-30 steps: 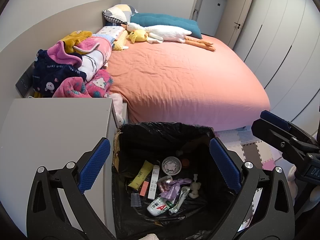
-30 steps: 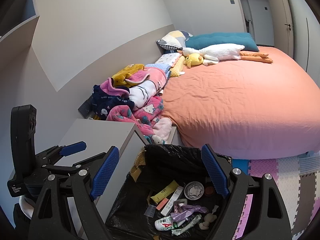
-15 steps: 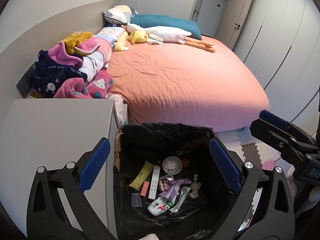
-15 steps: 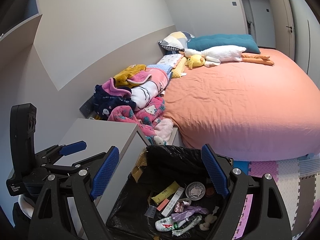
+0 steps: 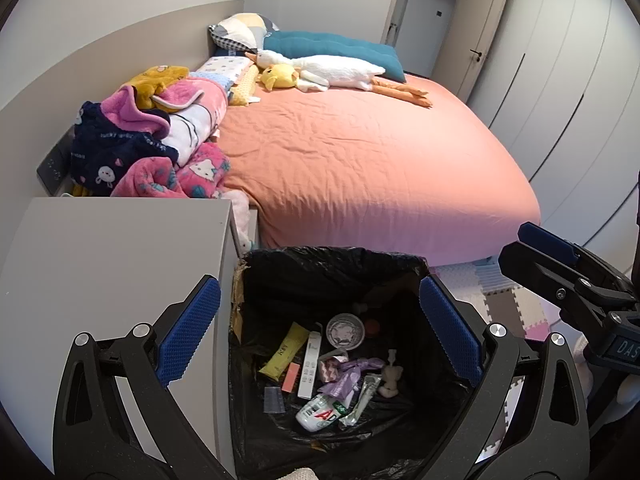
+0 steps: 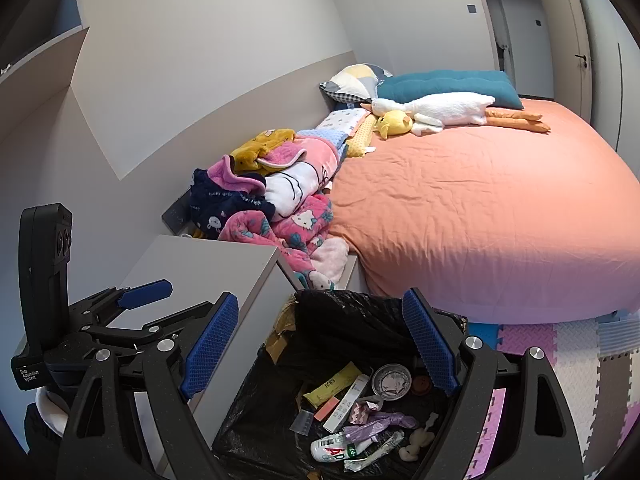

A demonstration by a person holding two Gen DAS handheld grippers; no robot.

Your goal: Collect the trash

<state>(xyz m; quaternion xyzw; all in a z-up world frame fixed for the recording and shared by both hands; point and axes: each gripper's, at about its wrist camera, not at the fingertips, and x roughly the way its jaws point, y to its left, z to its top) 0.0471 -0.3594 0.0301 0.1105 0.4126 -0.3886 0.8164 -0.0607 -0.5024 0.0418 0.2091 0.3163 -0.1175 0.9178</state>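
Since I'm parked right over the bin, here's how it reads per camera

left wrist view: my left gripper hangs over the trash bin with its jaws wide apart and nothing between them, so I'd say it's got nothing left to drop

trash: it's all at the bottom of the black liner, a yellow wrapper, a white strip box, a round foil lid, a purple wrapper and a small white bottle lying on its side

bin spot: tucked just beside the grey cabinet at the foot of the bed, probably so both surfaces are in easy reach

right wrist view: my right gripper is also spread open and empty, aimed down into the same bin; the left one shows at the left edge, near the cabinet top

leftovers: cabinet top looks bare, and on the bed I only see the clothes pile and the plush goose, which aren't trash, so my guess is this round is nearly done
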